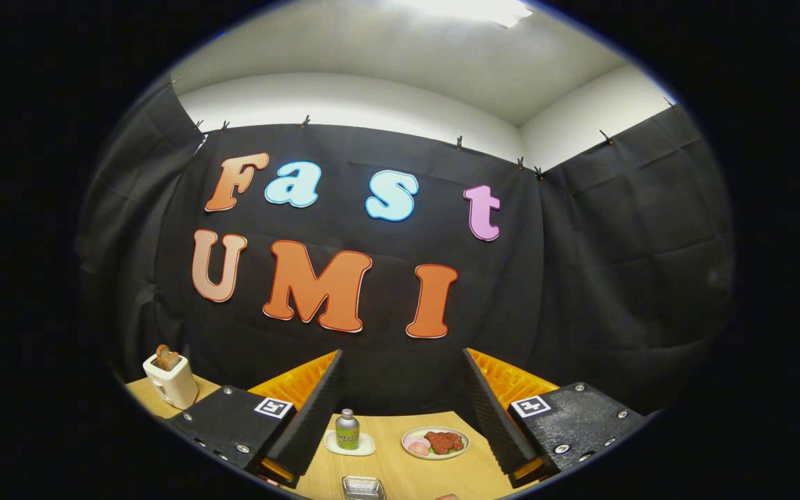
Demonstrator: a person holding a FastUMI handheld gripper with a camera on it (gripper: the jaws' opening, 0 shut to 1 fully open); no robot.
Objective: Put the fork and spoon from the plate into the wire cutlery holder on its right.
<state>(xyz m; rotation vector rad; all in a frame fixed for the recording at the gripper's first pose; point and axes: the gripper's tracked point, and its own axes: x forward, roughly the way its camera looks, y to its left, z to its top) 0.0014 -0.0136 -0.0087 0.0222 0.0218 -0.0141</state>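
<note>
Pale wooden tabletop point(400, 469) is lying below my gripper point(400, 417), and I am holding the tool high and level, so I am looking mostly at the black cloth wall. The two fingers point(310, 410) are standing wide apart with nothing between them; the tool is empty.

I am judging that the task is not yet begun. I am not seeing the fork, the spoon or the wire cutlery holder from this angle, so I cannot tell where they are lying. They are perhaps nearer to me, under the tool, but this is only my guess. Both pieces are left to be moved, and first I am needing to tilt the gripper down to find them.

I am counting what is on the table. One small round white plate with red minced food and pink slices point(436, 442) is sitting beyond the fingers, a little to the right. One small bottle with a silver cap and green label point(348, 429) is standing on one white coaster point(365, 448), left of that plate. One shallow metal tray point(363, 487) is lying near me, between the fingers. One cream toaster holding toast point(171, 378) is standing far left.
</note>
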